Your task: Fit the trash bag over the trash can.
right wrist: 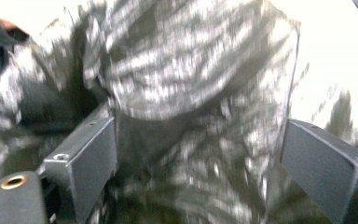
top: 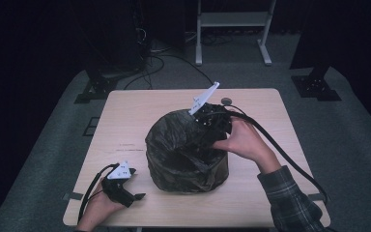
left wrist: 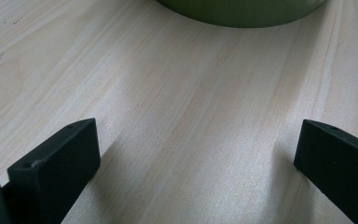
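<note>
A round bin lined with a dark crinkled plastic bag (top: 186,150) stands mid-table. My right gripper (top: 208,125) is at the bin's far right rim, tilted down into the bag's mouth, with a hand around it. In the right gripper view, its jaws stand wide apart and the right gripper (right wrist: 200,135) is open, with blurred, shiny bag plastic (right wrist: 191,70) just beyond and between them. My left gripper (top: 135,184) rests low on the table left of the bin, pointing toward it. In its own view, the left gripper (left wrist: 196,135) is open over bare wood, with the bin's green base (left wrist: 242,11) ahead.
The light wooden table (top: 125,116) has bare room left of and behind the bin. A small dark round object (top: 226,101) lies near the far edge. The right gripper's cable (top: 280,150) trails across the right side. A white stand (top: 232,29) and dark equipment stand on the floor beyond.
</note>
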### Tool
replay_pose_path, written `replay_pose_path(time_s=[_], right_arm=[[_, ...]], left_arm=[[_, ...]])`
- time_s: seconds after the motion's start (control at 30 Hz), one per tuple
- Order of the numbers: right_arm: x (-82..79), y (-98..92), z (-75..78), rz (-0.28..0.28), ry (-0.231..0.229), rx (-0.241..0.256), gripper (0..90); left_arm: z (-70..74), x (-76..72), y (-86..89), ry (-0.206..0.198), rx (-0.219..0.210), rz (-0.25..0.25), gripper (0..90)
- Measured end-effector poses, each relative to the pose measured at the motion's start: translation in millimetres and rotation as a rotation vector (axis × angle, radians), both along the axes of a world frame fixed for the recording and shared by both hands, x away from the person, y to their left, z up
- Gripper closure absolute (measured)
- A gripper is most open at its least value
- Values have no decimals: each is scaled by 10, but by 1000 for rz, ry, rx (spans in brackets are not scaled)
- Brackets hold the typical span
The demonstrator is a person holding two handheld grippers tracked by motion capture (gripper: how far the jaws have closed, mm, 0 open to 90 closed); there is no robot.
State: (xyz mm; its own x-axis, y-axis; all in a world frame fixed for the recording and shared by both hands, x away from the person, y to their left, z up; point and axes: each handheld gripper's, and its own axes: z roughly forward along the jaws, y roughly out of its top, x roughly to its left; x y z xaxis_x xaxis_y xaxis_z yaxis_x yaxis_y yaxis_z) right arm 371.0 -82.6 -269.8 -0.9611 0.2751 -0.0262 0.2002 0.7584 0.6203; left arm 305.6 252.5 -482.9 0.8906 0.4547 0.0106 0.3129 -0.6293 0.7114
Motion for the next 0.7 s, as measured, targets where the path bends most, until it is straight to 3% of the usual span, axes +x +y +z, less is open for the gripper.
replay_pose_path(time_s=[0.23, 0.43, 0.7], right_arm=[[64, 287, 38, 20, 2, 26, 99], [163, 554, -77, 41, 21, 9, 100], [259, 807, -367, 36, 60, -103, 100]], left_arm=[[0, 0, 0, 0, 0, 0, 0], [0, 0, 0, 0, 0, 0, 0], [0, 0, 0, 0, 0, 0, 0]])
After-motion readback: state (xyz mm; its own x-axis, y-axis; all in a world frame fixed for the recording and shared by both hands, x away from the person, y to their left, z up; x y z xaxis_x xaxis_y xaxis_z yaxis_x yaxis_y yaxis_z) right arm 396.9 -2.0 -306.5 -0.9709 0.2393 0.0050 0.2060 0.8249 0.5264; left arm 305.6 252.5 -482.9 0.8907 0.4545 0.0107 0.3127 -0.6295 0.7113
